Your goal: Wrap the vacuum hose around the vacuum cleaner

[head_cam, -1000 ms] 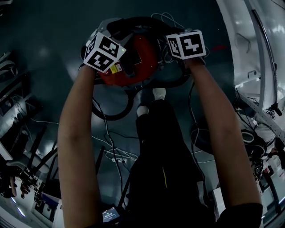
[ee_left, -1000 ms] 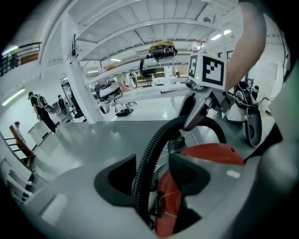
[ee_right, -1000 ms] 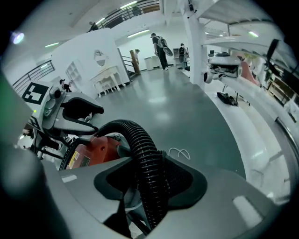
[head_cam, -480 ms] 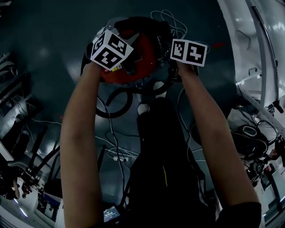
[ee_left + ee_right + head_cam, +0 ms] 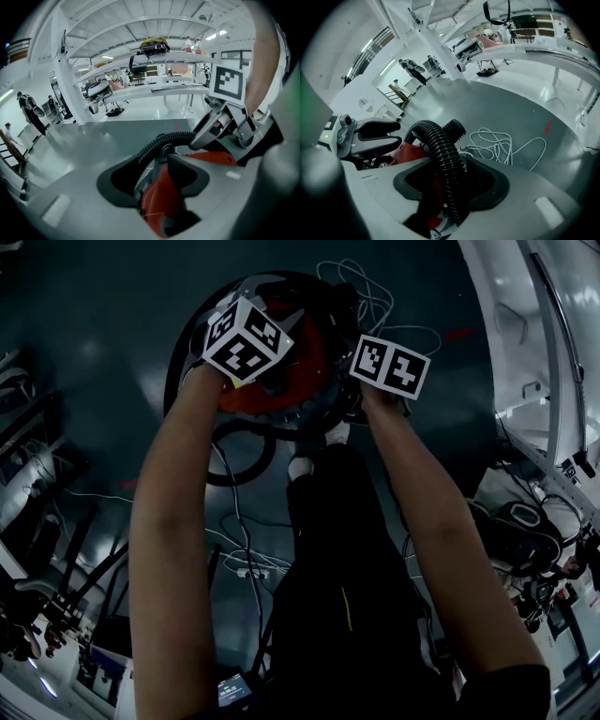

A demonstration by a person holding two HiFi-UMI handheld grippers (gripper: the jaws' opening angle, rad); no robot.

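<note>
Seen from above, a red vacuum cleaner [image 5: 305, 362] sits on the dark floor [image 5: 112, 352] beneath two outstretched arms. The right tool [image 5: 447, 187] grips the black ribbed vacuum hose [image 5: 443, 154]. The left tool [image 5: 154, 187], its jaws just closing, narrows on the hose beside the red body. A loose white cable [image 5: 506, 145] lies nearby

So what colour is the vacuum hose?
The vacuum hose is black and ribbed; the right gripper view shows it best.

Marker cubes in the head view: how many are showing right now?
2. The left cube is over the red vacuum cleaner; the right cube is at its right edge. None looks hidden.
</note>
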